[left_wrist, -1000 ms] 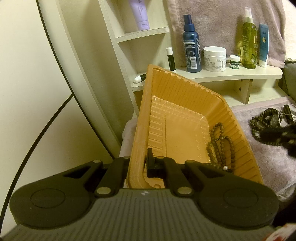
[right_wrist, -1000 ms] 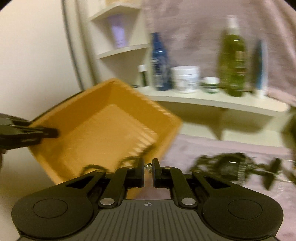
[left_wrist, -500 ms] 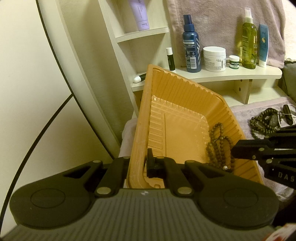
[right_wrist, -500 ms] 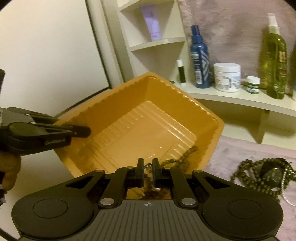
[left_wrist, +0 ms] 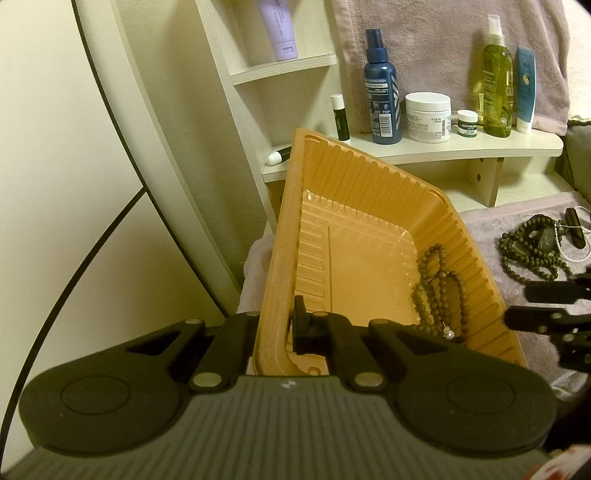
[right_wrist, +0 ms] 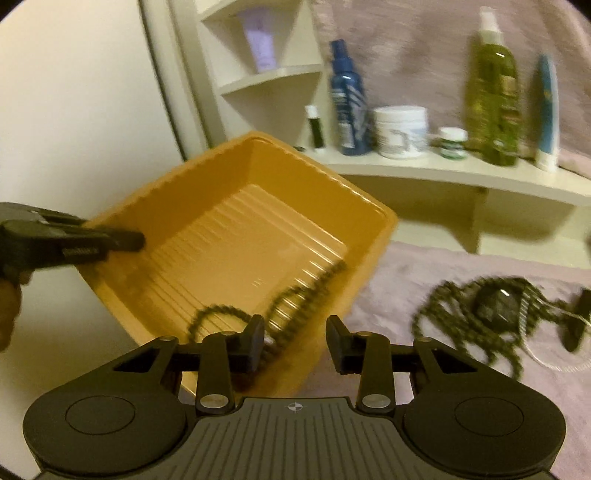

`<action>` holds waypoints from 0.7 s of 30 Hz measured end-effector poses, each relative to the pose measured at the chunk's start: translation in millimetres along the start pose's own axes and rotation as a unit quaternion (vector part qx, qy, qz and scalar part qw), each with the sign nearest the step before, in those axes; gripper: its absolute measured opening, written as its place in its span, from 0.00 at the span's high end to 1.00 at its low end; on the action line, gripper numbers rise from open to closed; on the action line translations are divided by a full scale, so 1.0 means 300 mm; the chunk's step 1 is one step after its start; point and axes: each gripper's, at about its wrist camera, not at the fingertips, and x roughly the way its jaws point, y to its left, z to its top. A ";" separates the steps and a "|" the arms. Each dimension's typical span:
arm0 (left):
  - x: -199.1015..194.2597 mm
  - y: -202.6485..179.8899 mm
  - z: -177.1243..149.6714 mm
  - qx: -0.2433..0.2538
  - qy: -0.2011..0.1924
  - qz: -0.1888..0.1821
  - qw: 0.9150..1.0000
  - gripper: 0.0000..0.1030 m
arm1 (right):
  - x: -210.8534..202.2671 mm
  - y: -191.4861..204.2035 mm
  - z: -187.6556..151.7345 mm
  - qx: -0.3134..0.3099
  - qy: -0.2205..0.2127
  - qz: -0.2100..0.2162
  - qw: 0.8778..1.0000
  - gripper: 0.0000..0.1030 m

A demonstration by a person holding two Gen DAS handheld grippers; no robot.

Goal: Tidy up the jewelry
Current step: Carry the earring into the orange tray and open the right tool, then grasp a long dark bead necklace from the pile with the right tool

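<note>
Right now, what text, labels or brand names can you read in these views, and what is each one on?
"LIP BALM": small green-banded jar on the shelf.
"CREAM", partly legible: white tub.
Blue spray bottle: barcode and print too small.
Green spray bottle, blue tube, lilac tube: unreadable.
Right wrist view: all blurred.

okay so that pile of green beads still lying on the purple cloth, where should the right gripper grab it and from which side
Take the bead pile at the loose loop on its near-left edge, coming down from above. There the strand lies apart from the dark pendant and white chain tangled in the middle, so the fingers can probably straddle it and pinch beads alone. The right gripper, jaws opening with nothing between them, is just left of it.
</note>
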 end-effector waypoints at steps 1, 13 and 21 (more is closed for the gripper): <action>0.000 0.000 0.000 0.000 0.000 0.000 1.000 0.96 | -0.010 -0.018 -0.010 0.008 0.001 -0.009 1.000 0.64; 0.000 0.000 0.000 0.000 0.000 0.000 1.000 0.96 | -0.094 -0.241 -0.070 0.067 0.003 -0.120 0.990 0.64; 0.000 0.000 0.000 0.000 0.000 0.000 1.000 0.96 | -0.051 -0.281 -0.040 0.023 0.012 -0.130 0.991 0.64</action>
